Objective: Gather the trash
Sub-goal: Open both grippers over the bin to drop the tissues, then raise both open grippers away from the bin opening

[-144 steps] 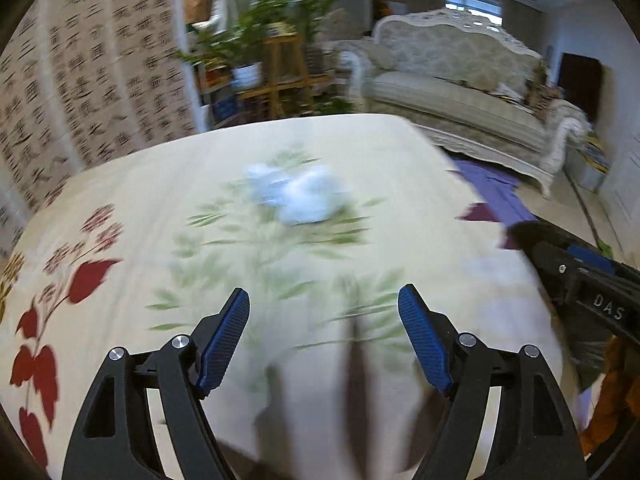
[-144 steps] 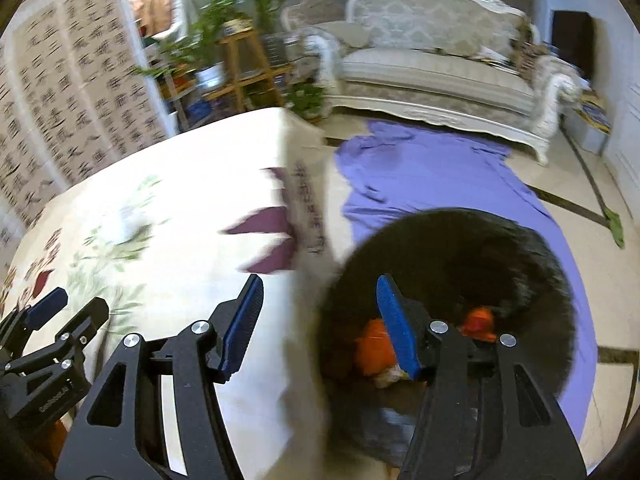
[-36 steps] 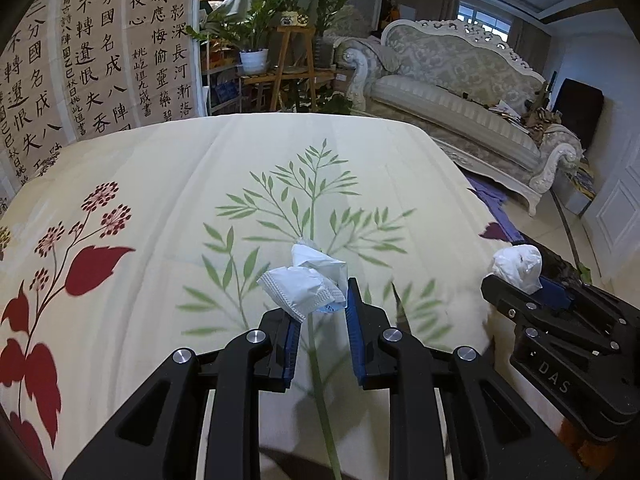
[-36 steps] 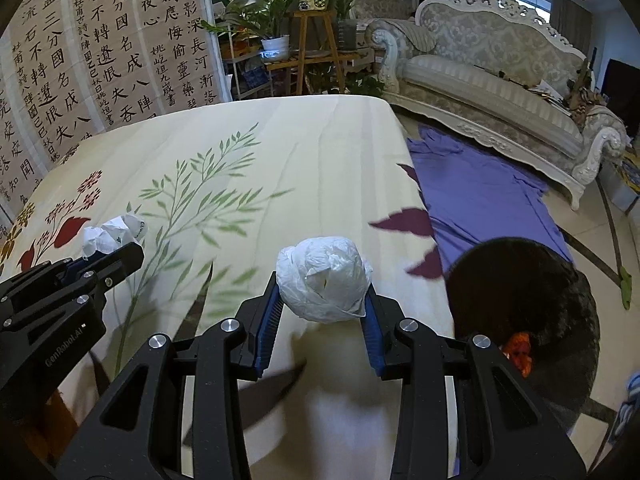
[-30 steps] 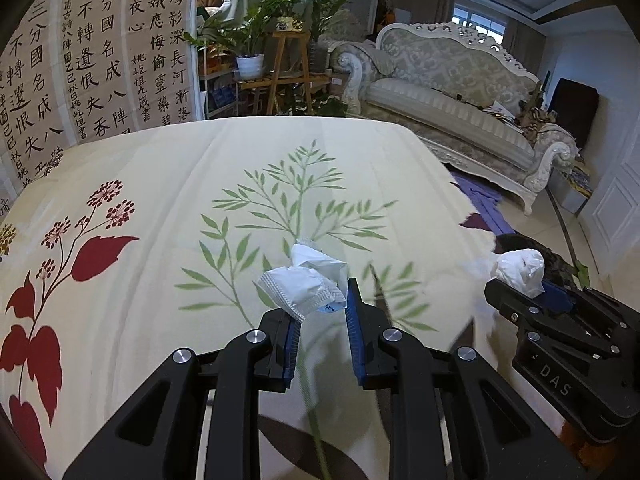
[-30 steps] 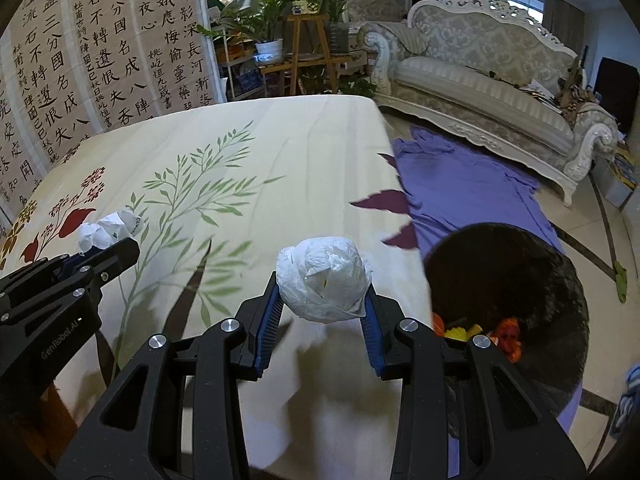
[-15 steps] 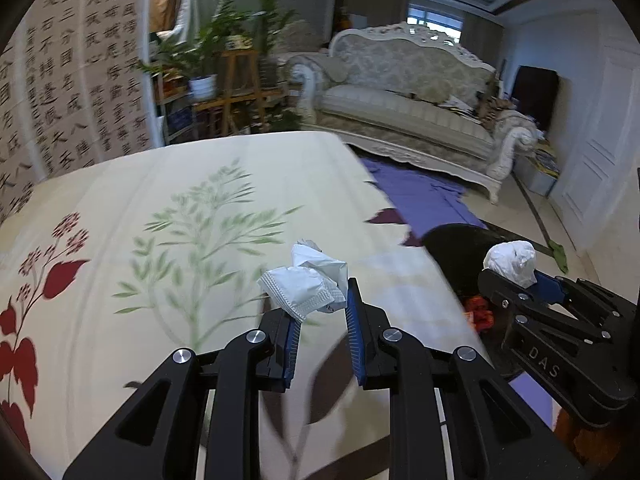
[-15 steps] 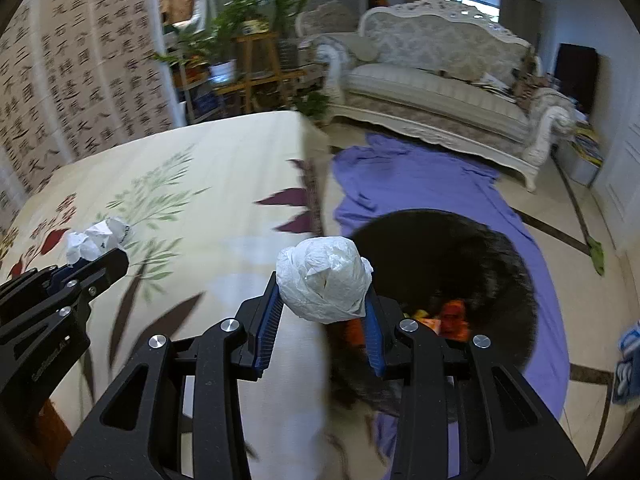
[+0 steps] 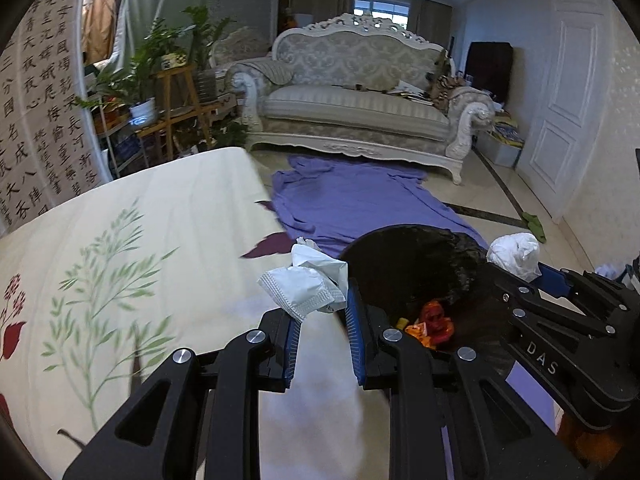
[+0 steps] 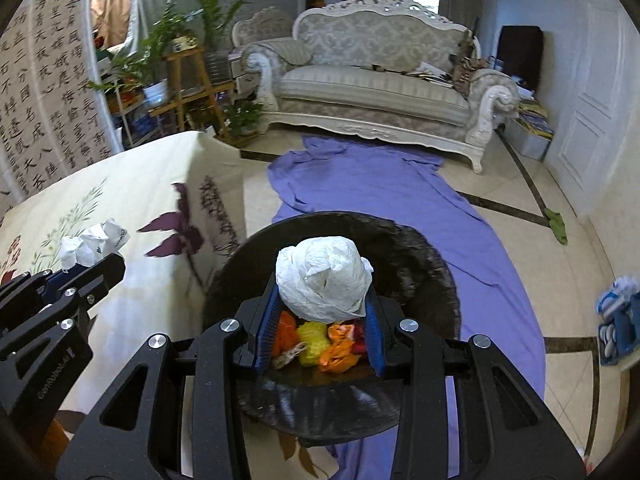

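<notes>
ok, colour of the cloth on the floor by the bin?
Purple cloth, plain, no pattern; clearest in the right wrist view.

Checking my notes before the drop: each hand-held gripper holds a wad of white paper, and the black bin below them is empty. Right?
Not quite. The black bin is not empty: the right wrist view shows orange and yellow scraps in it. Both the left hand-held gripper and right hand-held gripper do hold white wads.

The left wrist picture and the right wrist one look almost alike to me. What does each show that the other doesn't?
Only the left wrist view shows the left claw from behind, shut on a crumpled tissue, beside the bin.

Only the right wrist view shows the right claw shut on a white wad right over the bin's orange and yellow trash, plus a blue object on the floor at far right.

Both show the black bin, the purple cloth, the sofa and the flowered tablecloth.
</notes>
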